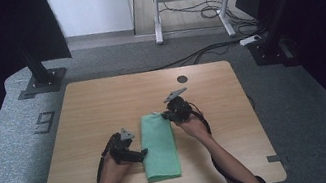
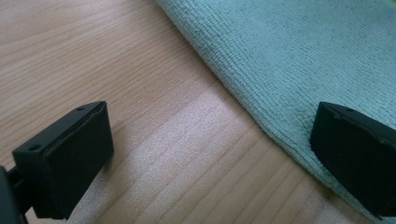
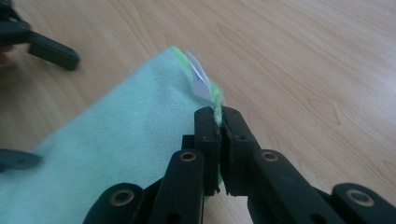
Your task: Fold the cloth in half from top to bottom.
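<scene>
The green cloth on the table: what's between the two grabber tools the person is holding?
In the high view, the green cloth lies between them. The right gripper pinches its far corner by the white tag; the left gripper, open, straddles its near edge.

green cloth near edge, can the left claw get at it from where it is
Probably yes: the left claw stands open, one jaw over the green cloth, the other over bare table, nothing between.

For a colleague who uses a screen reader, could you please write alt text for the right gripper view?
The right claw is shut on the edge of a folded green cloth, right beside its white tag. The cloth lies on a light wooden table. The left claw is farther off at the upper left.
</scene>
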`<state>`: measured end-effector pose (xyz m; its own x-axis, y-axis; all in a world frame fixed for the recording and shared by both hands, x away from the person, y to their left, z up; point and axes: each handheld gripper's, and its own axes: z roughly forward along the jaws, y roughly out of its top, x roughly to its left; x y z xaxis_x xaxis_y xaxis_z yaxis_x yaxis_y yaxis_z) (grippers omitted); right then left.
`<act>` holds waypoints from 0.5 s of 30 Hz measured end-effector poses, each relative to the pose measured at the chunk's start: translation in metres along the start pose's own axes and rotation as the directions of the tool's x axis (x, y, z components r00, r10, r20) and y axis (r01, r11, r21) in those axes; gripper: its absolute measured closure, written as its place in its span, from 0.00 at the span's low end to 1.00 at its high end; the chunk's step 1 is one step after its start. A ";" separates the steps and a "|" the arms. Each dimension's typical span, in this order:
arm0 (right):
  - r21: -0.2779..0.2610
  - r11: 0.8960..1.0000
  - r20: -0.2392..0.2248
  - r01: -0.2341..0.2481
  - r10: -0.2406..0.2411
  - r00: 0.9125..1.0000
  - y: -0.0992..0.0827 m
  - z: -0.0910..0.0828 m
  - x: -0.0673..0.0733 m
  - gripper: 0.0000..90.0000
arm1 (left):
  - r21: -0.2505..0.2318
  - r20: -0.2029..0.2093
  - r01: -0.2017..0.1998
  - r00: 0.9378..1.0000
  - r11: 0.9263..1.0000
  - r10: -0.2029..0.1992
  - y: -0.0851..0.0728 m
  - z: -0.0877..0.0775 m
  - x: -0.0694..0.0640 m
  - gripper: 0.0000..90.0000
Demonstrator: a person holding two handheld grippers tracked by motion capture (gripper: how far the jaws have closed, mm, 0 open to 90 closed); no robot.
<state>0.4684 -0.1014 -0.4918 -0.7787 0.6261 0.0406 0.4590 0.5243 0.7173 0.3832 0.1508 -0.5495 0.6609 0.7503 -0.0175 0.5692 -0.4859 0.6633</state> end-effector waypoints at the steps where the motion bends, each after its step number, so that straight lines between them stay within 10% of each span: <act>1: -0.010 1.000 -0.007 0.006 -0.006 1.000 0.001 -0.006 0.003 0.95 | 0.000 -0.002 0.002 1.000 1.000 -0.002 0.000 0.000 0.000 0.00; 15: -0.083 0.996 -0.065 0.034 -0.039 0.997 -0.005 -0.041 0.026 0.95 | 0.001 -0.008 0.006 1.000 1.000 -0.006 0.000 0.000 0.000 0.00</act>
<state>0.4287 -0.1112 -0.4658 -0.8223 0.5662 0.0573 0.3951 0.4955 0.7735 0.3834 0.1502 -0.5494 0.6534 0.7568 -0.0160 0.5741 -0.4817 0.6621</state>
